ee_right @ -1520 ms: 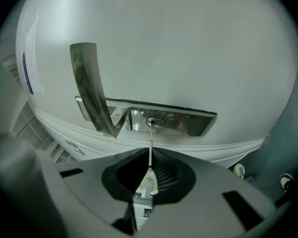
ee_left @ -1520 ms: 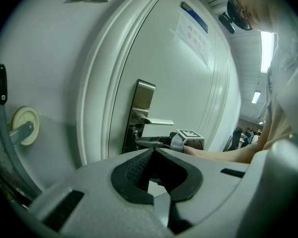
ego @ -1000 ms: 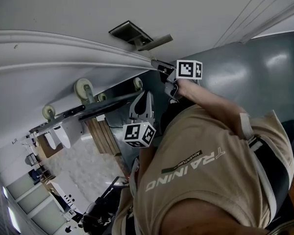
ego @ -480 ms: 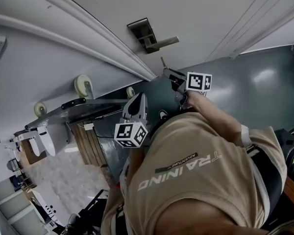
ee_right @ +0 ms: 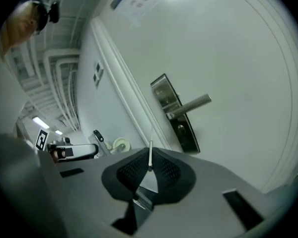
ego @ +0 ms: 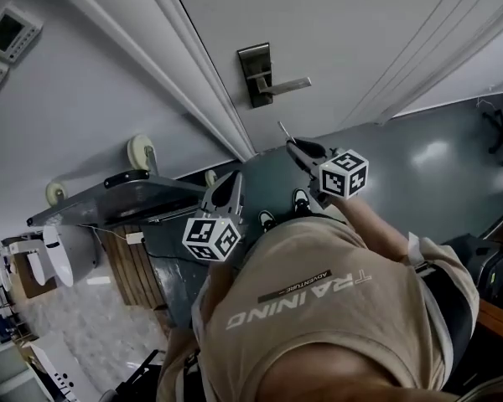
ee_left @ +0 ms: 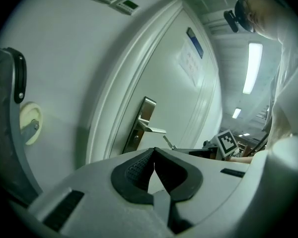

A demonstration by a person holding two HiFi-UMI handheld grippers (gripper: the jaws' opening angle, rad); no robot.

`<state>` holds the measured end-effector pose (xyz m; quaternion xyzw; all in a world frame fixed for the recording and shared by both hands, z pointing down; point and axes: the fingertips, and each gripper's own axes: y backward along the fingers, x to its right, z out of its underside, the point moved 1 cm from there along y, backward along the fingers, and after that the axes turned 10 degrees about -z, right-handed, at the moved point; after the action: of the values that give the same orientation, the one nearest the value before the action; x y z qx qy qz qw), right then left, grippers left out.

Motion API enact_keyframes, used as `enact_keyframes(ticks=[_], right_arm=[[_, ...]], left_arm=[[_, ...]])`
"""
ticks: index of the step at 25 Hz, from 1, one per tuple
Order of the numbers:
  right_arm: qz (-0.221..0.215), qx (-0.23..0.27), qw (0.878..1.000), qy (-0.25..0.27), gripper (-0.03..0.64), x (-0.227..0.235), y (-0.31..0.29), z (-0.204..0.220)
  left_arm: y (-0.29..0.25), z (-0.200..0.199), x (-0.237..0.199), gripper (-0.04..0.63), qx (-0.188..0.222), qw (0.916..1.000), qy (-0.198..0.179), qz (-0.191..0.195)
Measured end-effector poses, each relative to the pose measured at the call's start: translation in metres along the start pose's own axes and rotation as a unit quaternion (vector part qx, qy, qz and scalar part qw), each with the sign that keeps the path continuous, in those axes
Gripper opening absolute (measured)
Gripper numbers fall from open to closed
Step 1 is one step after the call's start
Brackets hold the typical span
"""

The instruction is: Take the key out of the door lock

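Since right claw (ee_right: 149, 168) pinches the key (ee_right: 150, 148), its blade sits clear of the lock (ee_right: 181, 129). Left claw (ee_left: 154, 166) closed, empty.

I wear a tan short-sleeved shirt (ego: 335, 325) printed TRAINING in white. My left gripper (ee_left: 154, 157) and right gripper (ee_right: 150, 166) have pale grey shells, black ribbed pads (ee_left: 134, 168) and black-and-white marker cubes (ego: 211, 239).

The door (ego: 344, 23) is smooth, matt paint. On it, the lock plate (ego: 257, 74) and handle (ego: 289, 83) are brushed metal with a dull sheen. The key (ee_right: 150, 152) is thin bare metal. The right gripper (ee_right: 150, 165) and left gripper (ee_left: 154, 162) have matt grey plastic shells and black, finely ribbed, rubbery-looking pads (ee_right: 131, 172). Below the lock plate, the floor (ego: 436, 153) is glossy and the shirt (ego: 318, 316) is soft cloth.
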<state>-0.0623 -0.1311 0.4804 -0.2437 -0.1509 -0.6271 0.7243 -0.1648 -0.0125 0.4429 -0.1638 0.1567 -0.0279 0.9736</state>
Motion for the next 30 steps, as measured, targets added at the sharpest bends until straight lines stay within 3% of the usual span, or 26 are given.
enact_keyframes(ticks=[5, 9, 12, 16, 21, 25, 28, 30], right_arm=[[0.047, 0.013, 0.997, 0.056, 0.026, -0.021, 0.002, -0.007], [0.081, -0.016, 0.989, 0.125, 0.026, -0.036, 0.002, -0.004], [0.100, -0.032, 0.981, 0.165, 0.026, -0.047, 0.013, 0.000], [0.109, -0.037, 0.978, 0.172, 0.026, -0.049, 0.031, 0.006], [0.102, -0.031, 0.977, 0.183, 0.026, -0.046, 0.040, 0.000], [0.099, -0.009, 0.965, 0.241, 0.026, -0.058, 0.051, -0.025], [0.108, 0.006, 0.963, 0.247, 0.026, -0.055, 0.069, -0.032], [0.111, 0.011, 0.963, 0.245, 0.026, -0.053, 0.077, -0.034]], left_arm=[[0.017, 0.014, -0.009, 0.006, -0.008, 0.9998, -0.013, 0.009], [0.017, 0.019, -0.013, 0.006, -0.011, 0.9990, -0.016, 0.041], [0.012, 0.018, -0.011, 0.006, -0.004, 0.9977, -0.040, 0.054], [0.011, 0.013, 0.003, 0.006, 0.006, 0.9968, -0.051, 0.060], [0.016, 0.012, 0.010, 0.006, 0.001, 0.9960, -0.084, 0.030], [0.012, -0.003, 0.014, 0.006, 0.016, 0.9954, -0.094, 0.010], [0.011, -0.021, 0.026, 0.006, 0.045, 0.9933, -0.106, 0.007], [0.015, -0.038, 0.029, 0.006, 0.085, 0.9898, -0.114, -0.013]])
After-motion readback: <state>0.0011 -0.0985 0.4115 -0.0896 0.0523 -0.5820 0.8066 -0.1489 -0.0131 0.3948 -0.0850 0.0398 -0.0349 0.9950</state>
